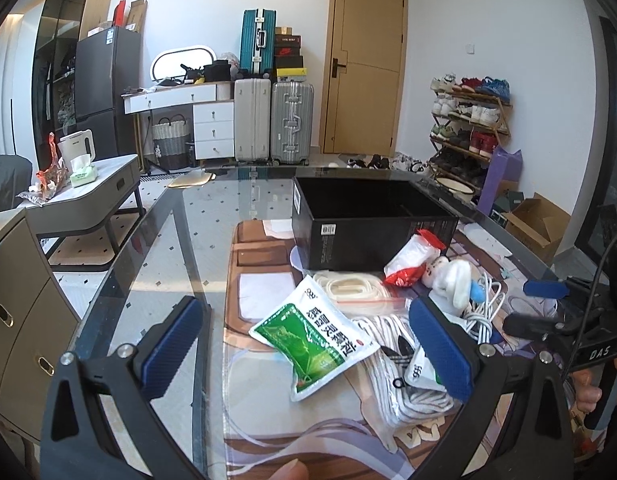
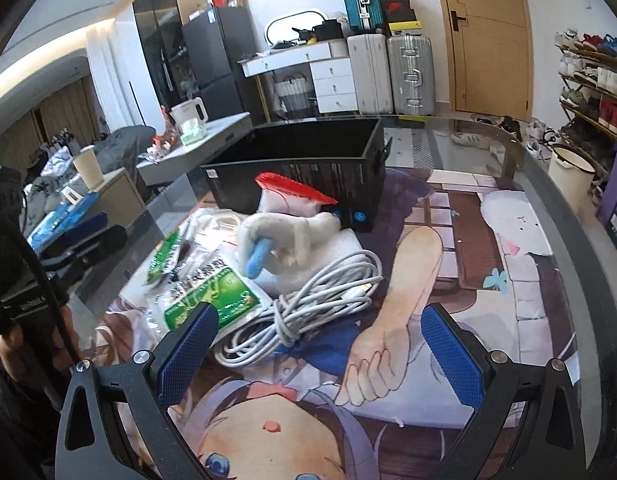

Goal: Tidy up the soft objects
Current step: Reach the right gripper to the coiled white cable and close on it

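Observation:
An open black box (image 1: 372, 224) (image 2: 304, 168) stands on the printed mat. In front of it lies a heap: a green-and-white sachet (image 1: 314, 338) (image 2: 212, 296), a white plush toy with a blue part (image 1: 454, 276) (image 2: 284, 236), a red-and-white bag (image 1: 412, 258) (image 2: 292, 196), a coiled white cable (image 1: 484, 312) (image 2: 304, 312), a clear bag of cream cord (image 1: 348, 292) and a striped white cloth (image 1: 400, 364). My left gripper (image 1: 308, 344) is open above the sachet. My right gripper (image 2: 320, 352) is open, its left finger next to the cable coil.
The glass table (image 1: 164, 248) carries an illustrated mat (image 2: 448, 280). A low side table (image 1: 88, 196) with a kettle stands left. Suitcases (image 1: 272, 120), a door and a shoe rack (image 1: 468, 128) line the far wall. A cardboard box (image 1: 536, 224) sits on the floor at right.

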Demonstrator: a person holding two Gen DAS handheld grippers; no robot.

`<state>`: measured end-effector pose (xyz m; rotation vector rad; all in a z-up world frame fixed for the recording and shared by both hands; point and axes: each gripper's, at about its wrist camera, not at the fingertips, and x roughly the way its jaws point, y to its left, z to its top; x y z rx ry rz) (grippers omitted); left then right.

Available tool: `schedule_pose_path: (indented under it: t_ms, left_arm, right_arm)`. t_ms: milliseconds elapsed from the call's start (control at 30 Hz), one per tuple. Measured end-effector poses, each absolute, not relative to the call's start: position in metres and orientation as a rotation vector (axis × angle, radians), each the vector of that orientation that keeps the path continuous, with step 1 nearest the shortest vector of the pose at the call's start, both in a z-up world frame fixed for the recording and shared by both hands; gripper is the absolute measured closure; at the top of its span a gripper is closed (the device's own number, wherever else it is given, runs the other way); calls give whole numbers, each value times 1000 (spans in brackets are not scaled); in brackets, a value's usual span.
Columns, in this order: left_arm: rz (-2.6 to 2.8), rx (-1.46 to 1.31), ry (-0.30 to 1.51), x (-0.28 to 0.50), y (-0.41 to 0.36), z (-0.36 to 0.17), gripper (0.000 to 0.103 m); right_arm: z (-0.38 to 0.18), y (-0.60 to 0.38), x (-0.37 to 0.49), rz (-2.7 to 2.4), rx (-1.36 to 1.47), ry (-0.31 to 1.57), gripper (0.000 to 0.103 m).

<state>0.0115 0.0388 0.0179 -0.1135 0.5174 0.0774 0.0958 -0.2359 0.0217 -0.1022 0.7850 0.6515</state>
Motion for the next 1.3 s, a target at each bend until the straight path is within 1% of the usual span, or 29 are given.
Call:
schedule_pose_path:
  t_ms: [267,600,1100,1300]
  left_arm:
    - [79,-107,508,17,38,16,0]
    - [65,-74,563,23,36,8,0]
    - [51,-67,569,22,33,6,0]
    - [52,-66,569,22,34,6,0]
  right_arm:
    - [6,-229,109,596,-148,858,0]
    - [-4,-222,123,572,-197,919,0]
    - [1,-256,134,444,-231,893,0]
    - [1,-259,134,469,-187,903,0]
